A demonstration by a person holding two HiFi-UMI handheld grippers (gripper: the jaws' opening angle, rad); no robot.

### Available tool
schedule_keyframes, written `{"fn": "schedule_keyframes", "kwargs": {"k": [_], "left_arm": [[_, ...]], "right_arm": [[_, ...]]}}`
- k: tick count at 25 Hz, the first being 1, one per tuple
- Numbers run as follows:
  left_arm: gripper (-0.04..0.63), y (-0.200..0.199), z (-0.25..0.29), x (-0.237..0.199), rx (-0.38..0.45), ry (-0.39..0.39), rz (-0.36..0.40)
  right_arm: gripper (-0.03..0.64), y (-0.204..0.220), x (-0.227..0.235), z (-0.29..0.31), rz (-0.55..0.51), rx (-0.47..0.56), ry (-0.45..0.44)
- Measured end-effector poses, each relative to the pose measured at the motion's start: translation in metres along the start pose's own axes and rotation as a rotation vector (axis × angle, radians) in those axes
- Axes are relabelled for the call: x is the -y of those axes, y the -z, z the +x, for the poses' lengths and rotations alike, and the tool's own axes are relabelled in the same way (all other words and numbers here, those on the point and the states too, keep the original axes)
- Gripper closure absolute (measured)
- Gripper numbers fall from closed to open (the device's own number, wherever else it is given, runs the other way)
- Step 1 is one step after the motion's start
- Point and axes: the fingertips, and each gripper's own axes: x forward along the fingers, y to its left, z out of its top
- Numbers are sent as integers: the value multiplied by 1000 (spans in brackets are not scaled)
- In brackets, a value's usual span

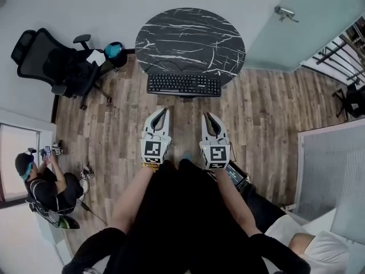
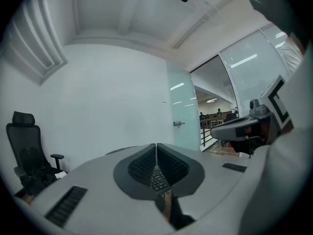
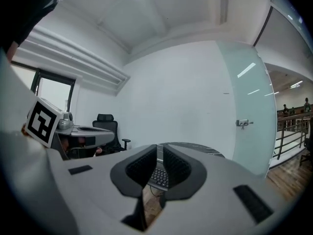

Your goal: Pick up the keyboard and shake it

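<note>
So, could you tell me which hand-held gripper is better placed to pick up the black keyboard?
Left, marginally: the left hand-held gripper, shut, sits slightly nearer the black keyboard than the right hand-held gripper.

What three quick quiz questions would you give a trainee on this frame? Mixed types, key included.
1. True or false: the left gripper is holding the keyboard.
2. The jaws of the left gripper and the right gripper are: A) wide open; B) shut on nothing; C) shut on a cable.
3. In the head view, what piece of furniture stands left of the round table?
Key: 1 false, the keyboard lies untouched at the table's near edge; 2 B; 3 the black office chair.
</note>
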Motion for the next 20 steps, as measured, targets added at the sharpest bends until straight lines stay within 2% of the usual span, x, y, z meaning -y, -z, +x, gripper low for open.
{"fn": "schedule_keyframes", "kwargs": {"k": [7,10,13,16,20], "left_arm": [[577,26,10,-14,-83,-29,15],[577,46,21,-37,-131,-56,9],[577,64,40,-65,-174,-73,12],[577,86,59,-88,-218,-82,7],[575,117,80,-109,-288,-59,-8]], "right_arm": [[580,20,23,29,64,-32,-55],[568,39,48,48,100,-76,-46],[523,60,73,71,123,-136,-31],[518,83,95,87,126,-195,0],[492,112,115,107,146,-267,12]]}}
